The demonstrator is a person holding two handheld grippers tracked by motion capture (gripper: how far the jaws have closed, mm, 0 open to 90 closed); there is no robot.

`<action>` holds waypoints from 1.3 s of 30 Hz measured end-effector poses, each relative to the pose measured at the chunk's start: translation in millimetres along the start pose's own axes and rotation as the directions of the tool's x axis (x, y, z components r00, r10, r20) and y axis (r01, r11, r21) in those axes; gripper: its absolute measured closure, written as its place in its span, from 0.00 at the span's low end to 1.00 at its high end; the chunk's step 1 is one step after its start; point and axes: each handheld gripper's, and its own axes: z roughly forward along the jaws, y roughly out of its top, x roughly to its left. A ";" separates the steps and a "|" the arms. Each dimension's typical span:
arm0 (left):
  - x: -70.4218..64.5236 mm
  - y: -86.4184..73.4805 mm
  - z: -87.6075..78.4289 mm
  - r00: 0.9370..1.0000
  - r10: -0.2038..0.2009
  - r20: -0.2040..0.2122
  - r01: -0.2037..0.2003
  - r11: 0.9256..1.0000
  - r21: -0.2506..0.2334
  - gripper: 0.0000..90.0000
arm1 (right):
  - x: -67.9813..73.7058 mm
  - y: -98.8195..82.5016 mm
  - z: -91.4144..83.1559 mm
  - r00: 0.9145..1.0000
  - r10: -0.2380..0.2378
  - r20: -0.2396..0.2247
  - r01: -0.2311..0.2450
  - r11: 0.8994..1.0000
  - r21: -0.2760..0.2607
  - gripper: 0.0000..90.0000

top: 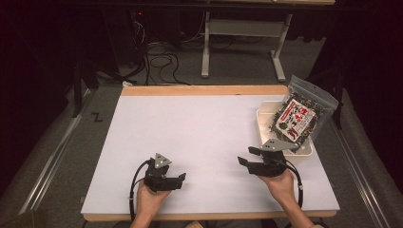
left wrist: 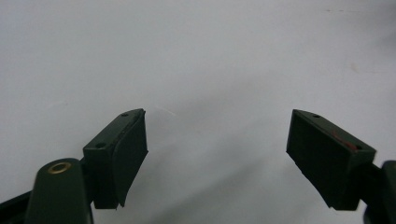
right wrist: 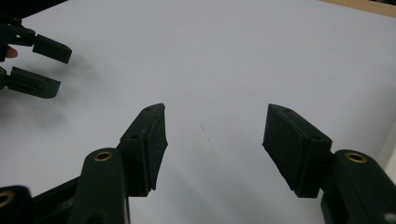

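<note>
A clear zip bag (top: 301, 114) of dark dried leaves with a red and white label leans in a white tub (top: 263, 124) at the table's right edge. My right gripper (top: 247, 156) sits just in front of the tub, pointing left, open and empty. In its own view the right gripper (right wrist: 215, 144) has wide-apart jaws over bare white table. My left gripper (top: 181, 179) rests near the front edge, pointing right, open with nothing between its jaws. The left gripper (left wrist: 217, 154) shows the same in its own view, and the left gripper (right wrist: 39, 63) appears again at far left of the right gripper view.
The white table top (top: 199, 137) has a wooden strip (top: 204, 90) along its far edge. Beyond it stand a metal table frame (top: 242, 42) and floor cables (top: 159, 61). Metal rails (top: 52, 156) run along both sides.
</note>
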 end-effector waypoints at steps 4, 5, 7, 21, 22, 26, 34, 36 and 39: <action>0.2 -0.4 -0.8 1.000 -0.003 0.001 0.003 1.000 -0.005 0.23 | -1.2 -0.7 4.2 1.000 0.007 0.000 -0.007 1.000 0.008 0.44; 0.2 -0.4 -0.8 1.000 -0.003 0.001 0.003 1.000 -0.005 0.23 | -1.7 -1.1 5.0 1.000 0.005 0.000 -0.005 1.000 0.009 0.45; 0.3 -0.3 -0.8 1.000 -0.003 0.003 0.003 1.000 -0.003 0.23 | -2.8 -1.4 6.2 1.000 -0.003 -0.002 0.003 1.000 0.006 0.45; -1.1 -0.3 0.6 1.000 -0.003 0.004 0.003 1.000 -0.001 0.23 | -6.0 -9.2 22.3 1.000 0.013 0.019 -0.014 0.999 0.041 0.45; -1.1 -0.3 0.5 1.000 -0.003 0.005 0.003 1.000 -0.001 0.23 | -6.1 -9.6 22.9 1.000 0.013 0.021 -0.014 0.999 0.045 0.45; -1.3 0.5 1.4 1.000 0.002 0.005 -0.002 1.000 0.001 0.23 | -6.8 -11.5 25.9 0.999 0.026 0.026 -0.027 0.998 0.063 0.46; -2.3 0.7 2.5 1.000 0.005 0.006 -0.005 1.000 0.004 0.23 | -7.9 -15.6 31.6 0.999 0.023 0.041 -0.027 0.996 0.082 0.46; -2.7 1.0 3.0 1.000 0.008 0.008 -0.008 1.000 0.006 0.23 | -6.3 -16.1 33.1 0.999 0.012 0.041 -0.016 0.996 0.087 0.46; -3.2 1.1 3.7 1.000 0.008 0.008 -0.008 1.000 0.008 0.23 | -5.5 -18.1 35.0 0.999 0.018 0.039 -0.022 0.996 0.085 0.46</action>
